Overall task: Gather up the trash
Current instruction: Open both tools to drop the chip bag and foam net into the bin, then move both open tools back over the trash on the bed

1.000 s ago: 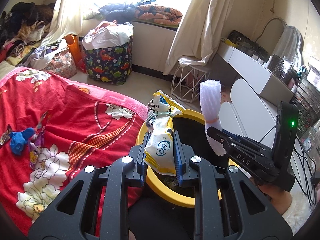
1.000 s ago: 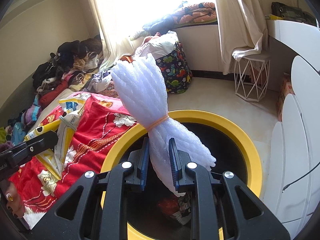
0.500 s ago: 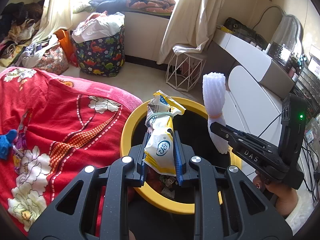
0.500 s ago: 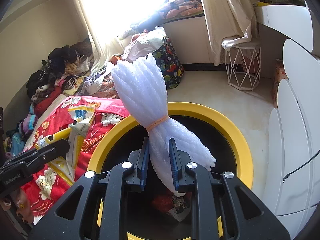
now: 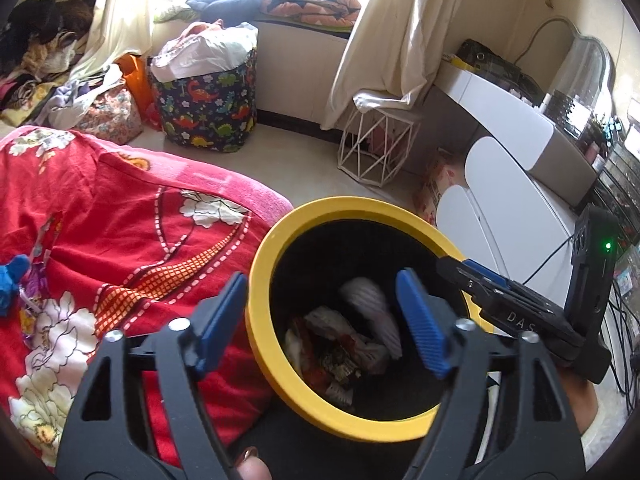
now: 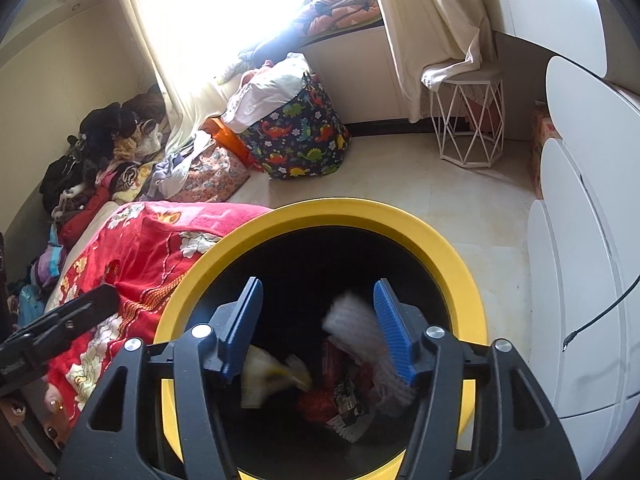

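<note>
Both tools, left (image 5: 320, 312) and right (image 6: 316, 326), opening, empty, over yellow-rimmed bin (image 5: 360, 210).

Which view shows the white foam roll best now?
Left wrist view: the white foam roll appears fairly sharp, lying in the yellow bin among wrappers. The right wrist view shows it motion-blurred, partly hidden behind a blue finger pad.

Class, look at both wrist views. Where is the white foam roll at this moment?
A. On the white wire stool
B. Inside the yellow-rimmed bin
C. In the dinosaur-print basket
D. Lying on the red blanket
B: the white foam roll shows below the rim of the yellow-rimmed bin, dropping among the trash, with the right gripper opening above it and gripping nothing.
</note>
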{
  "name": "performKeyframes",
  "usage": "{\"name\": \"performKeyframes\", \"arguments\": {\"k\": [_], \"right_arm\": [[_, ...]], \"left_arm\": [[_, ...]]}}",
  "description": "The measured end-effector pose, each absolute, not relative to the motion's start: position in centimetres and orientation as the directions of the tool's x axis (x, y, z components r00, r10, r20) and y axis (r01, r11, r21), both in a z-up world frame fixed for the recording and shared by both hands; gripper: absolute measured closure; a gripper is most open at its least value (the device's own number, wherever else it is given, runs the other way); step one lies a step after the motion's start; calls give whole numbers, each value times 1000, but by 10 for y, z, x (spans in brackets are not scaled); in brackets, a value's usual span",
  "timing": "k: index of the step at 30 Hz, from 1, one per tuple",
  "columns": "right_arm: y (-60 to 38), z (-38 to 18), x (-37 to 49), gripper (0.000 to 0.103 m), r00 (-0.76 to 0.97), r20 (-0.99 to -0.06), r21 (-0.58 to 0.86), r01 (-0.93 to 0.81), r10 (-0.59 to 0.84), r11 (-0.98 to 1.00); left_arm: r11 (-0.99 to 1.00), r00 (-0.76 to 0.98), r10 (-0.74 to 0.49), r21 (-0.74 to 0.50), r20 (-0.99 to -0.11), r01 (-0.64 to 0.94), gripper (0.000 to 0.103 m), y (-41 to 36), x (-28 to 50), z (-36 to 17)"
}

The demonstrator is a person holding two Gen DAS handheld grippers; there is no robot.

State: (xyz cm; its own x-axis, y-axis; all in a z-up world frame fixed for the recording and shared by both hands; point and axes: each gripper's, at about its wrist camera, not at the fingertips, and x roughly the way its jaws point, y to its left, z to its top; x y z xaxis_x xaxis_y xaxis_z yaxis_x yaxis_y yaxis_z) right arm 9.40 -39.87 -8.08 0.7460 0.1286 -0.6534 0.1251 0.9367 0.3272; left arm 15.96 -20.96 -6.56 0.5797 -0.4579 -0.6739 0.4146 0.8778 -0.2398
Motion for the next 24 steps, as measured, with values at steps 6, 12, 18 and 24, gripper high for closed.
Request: {"name": "performKeyframes", "arguments": {"k": [6,12,18,24], "right_arm": [[-393,-77,93,37,757,-644,305,123,110,944],[-383,-66,90,28,780,-616,295,104,106,950],[-371,-54,88,22,801,-588,290,79,113,954],[-358,-46,86,21,813,-570,276,49,122,960]], "left_arm": [[889,624,-446,-236,-642,392,11,-196,154,-55],[903,669,-421,-212,-612,374,11,-184,150,-42],[917,705,-394,-200,-589,345,11,-168,146,-31],[928,730,-371,-202,-574,313,11,-149,144,-24]]}}
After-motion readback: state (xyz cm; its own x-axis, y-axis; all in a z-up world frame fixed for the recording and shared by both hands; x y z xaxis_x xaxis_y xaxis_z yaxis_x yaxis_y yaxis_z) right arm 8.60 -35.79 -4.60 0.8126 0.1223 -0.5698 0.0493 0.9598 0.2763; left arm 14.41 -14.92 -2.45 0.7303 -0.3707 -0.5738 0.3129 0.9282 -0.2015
